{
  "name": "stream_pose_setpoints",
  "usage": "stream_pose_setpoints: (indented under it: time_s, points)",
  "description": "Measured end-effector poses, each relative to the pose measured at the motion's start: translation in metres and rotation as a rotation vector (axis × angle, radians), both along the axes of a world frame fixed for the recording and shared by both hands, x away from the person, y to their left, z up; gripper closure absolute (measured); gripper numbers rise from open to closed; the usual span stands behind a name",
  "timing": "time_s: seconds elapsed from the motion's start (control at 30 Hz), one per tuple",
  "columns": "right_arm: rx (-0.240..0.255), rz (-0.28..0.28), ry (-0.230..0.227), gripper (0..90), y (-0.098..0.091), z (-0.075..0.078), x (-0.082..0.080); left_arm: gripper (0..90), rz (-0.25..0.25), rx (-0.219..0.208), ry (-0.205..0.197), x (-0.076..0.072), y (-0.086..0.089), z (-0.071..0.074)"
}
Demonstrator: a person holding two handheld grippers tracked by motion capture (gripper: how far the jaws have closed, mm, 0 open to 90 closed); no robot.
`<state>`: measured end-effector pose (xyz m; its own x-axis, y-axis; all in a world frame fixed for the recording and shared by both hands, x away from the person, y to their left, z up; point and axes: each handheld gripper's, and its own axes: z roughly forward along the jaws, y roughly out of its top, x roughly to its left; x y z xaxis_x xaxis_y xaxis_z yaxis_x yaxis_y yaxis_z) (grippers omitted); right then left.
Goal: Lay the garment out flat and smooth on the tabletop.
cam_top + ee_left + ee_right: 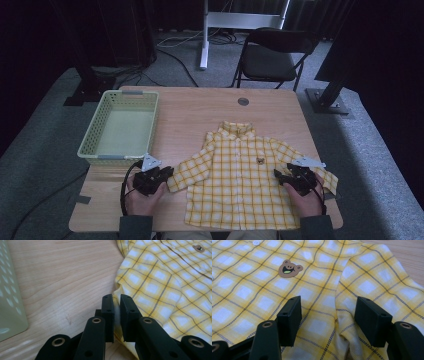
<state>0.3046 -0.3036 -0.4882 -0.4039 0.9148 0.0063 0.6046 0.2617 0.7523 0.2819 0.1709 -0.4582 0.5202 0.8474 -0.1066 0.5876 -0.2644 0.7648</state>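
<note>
Shirt [240, 175] flat on the tabletop [200, 110]
Left hand-held gripper [117, 315] pinches its sleeve edge; right hand-held gripper [329, 322] gapes wide over the other sleeve.

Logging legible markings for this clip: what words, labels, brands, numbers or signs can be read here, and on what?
None: no readable text in these pictures.
Yellow plaid shirt: its chest patch is a smiling bear face, a picture with no letters.
Pale green basket: no label visible.
Round insert in the table: too small to tell any marking.

Pale basket [121, 128] (far chair [274, 56])
</note>
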Motion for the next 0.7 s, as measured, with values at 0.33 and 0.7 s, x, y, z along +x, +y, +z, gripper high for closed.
stream_pose_setpoints:
  time_s: [0.33, 0.7]
  points:
    - [0.000, -0.001, -0.001, 37.9, 0.0001, 0.0000, -0.0001, 83.0, 0.006, -0.004, -0.001, -0.0009, 0.0027, -0.0004]
    - [0.000, -0.001, 0.000, 37.9, 0.0001, 0.0000, -0.0001, 82.9, 0.015, -0.009, -0.001, -0.0017, 0.0061, 0.0001]
